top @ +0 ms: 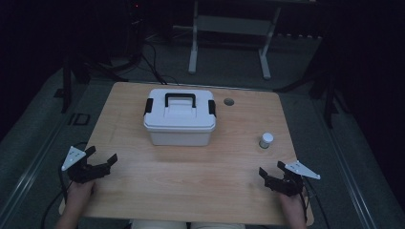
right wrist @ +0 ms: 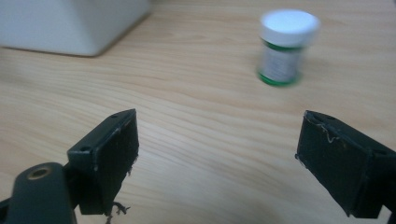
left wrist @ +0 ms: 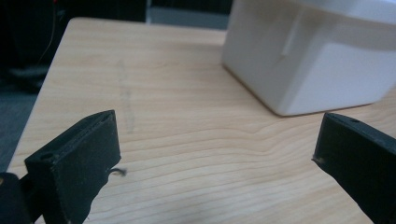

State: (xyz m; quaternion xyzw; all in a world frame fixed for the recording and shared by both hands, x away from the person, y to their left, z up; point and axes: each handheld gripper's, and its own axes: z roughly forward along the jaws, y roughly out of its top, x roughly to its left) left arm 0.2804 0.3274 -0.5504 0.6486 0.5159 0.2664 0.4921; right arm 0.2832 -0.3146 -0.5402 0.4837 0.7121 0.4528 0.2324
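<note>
One small jar [right wrist: 288, 46] with a white cap and a green-edged label, its print too blurred to read, stands on the wooden table [top: 191, 181], well apart from one closed white storage box [top: 179, 117] with a black handle. The left gripper [top: 101, 155] and right gripper [top: 271, 169] each hover near the table's front edge, jaws spread wide and holding nothing; the jar is just ahead of the right gripper.

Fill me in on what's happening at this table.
A person sits at a wooden table with a gripper in each hand. The left gripper and right gripper both hover open near the front edge, holding nothing. A closed white box with a black handle stands mid-table, and a small white-capped jar stands apart to its right, nearest the right gripper.
</note>
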